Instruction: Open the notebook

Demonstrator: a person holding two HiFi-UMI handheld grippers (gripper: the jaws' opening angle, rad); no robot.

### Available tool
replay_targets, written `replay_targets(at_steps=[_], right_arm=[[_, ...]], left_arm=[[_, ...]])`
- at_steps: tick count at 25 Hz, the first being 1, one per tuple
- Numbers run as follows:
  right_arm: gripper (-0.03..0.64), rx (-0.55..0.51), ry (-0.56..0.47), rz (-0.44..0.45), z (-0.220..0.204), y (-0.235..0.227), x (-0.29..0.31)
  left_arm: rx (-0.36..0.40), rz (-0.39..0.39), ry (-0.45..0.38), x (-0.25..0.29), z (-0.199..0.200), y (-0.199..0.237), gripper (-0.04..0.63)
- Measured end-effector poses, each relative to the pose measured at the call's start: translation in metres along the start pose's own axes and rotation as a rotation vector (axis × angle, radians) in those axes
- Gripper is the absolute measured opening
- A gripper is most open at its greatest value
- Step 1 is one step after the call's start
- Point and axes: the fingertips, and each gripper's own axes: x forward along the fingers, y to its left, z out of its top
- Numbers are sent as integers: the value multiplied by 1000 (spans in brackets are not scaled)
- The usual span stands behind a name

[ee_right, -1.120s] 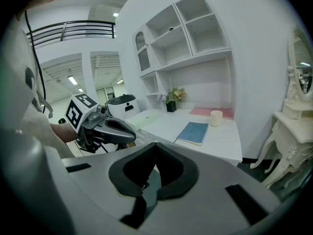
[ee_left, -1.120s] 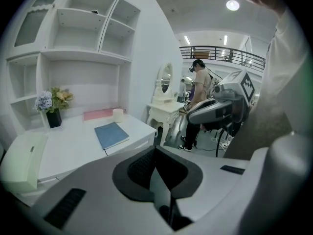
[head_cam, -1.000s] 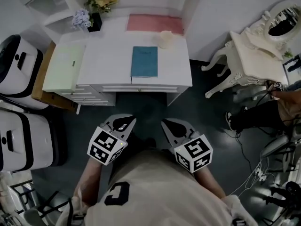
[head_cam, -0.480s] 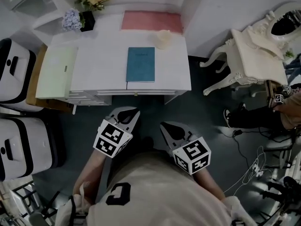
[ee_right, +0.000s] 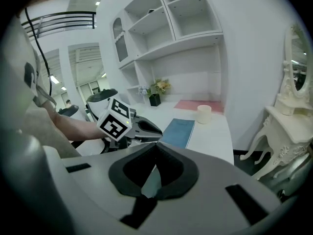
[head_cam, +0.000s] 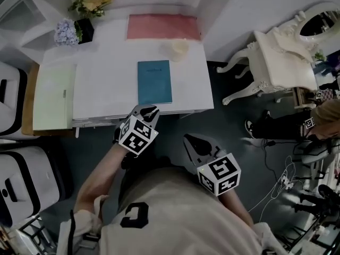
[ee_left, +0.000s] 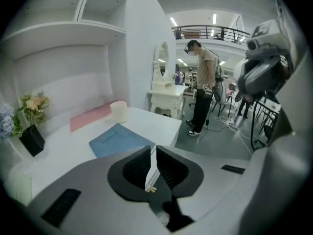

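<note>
Blue notebook [head_cam: 154, 82] flat and closed on the white desk [head_cam: 106, 89], sitting towards the front edge and a little right of centre, long axis running from the front edge straight back to the wall, near short edge just inside the front edge. Left gripper [head_cam: 151, 110] is right there at that front edge, tips aimed at the near end of the notebook, just beside it but not touching as far as the head view lets me judge; its jaws are all but together, only a sliver between them, nothing in it. Right gripper [head_cam: 190, 139] hangs back over the dark floor, off towards the desk's front right corner, jaws closed tip to tip and empty, so the left is clearly the nearer one and the cover lies dead ahead of it. Cream cup [head_cam: 179, 49] stands just behind the notebook's far right corner, pink mat [head_cam: 162, 26] along the back edge. Hard to call: which long edge is the spine, no view settles it, and the left gripper's own body covers the desk edge right under its tips
</note>
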Motion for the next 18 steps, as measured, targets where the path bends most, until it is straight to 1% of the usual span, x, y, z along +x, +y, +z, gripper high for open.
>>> replay_targets(at_steps=[1, 3, 5, 8, 11, 15, 18], right_arm=[[21, 5, -1, -7, 3, -1, 3], [21, 13, 1, -12, 7, 0, 12], [21, 19, 9, -11, 11, 1, 20], [21, 27, 16, -19, 15, 1, 29], [21, 51, 12, -36, 17, 0, 36], [21, 72, 13, -45, 17, -1, 42], [21, 92, 8, -66, 15, -7, 39]], left_arm=[[23, -15, 17, 9, -2, 4, 30], [65, -51, 62, 24, -9, 10, 93], [82, -76, 99, 37, -16, 15, 126], [107, -77, 121, 50, -21, 22, 129], [183, -66, 138, 62, -25, 24, 131], [286, -67, 165, 78, -27, 18, 149], [345, -60, 183, 88, -28, 12, 152]])
